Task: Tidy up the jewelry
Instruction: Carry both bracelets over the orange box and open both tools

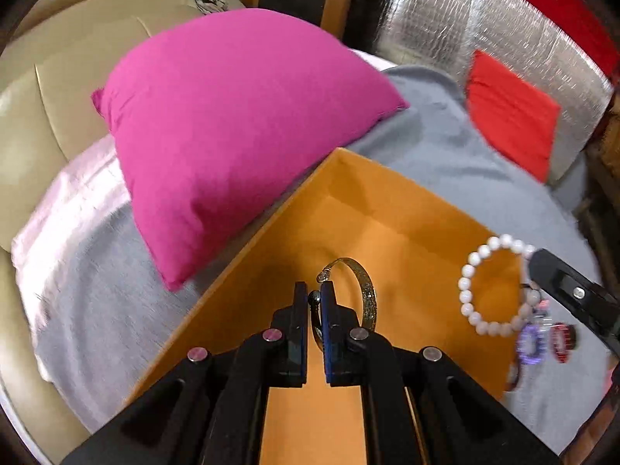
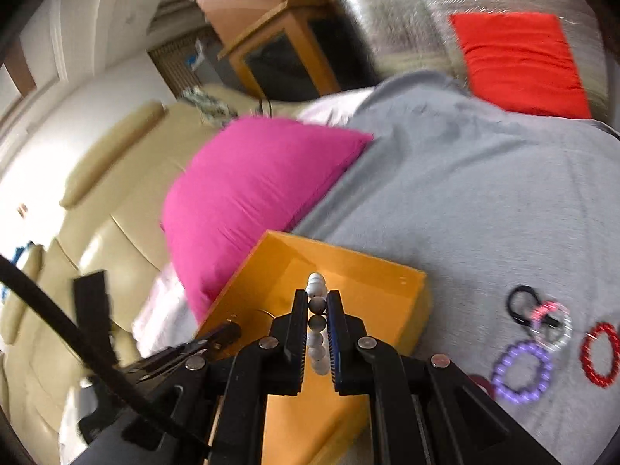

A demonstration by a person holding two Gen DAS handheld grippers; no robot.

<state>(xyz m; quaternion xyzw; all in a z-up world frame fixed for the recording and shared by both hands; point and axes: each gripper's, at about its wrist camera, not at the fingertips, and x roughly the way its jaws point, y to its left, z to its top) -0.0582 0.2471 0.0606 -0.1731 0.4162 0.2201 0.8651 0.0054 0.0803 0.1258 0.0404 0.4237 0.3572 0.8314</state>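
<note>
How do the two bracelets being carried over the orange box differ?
The bangle is one rigid gold-toned metal band with an open end; the pearl bracelet is a closed loop of round white beads. The left tool grips the bangle, the right tool the pearl bracelet. Both hang above the orange box.

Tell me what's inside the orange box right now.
The orange box shows a bare floor. The gold bangle and white bead bracelet hang above it, each held in tongs. The near floor is hidden behind the left tongs.
</note>
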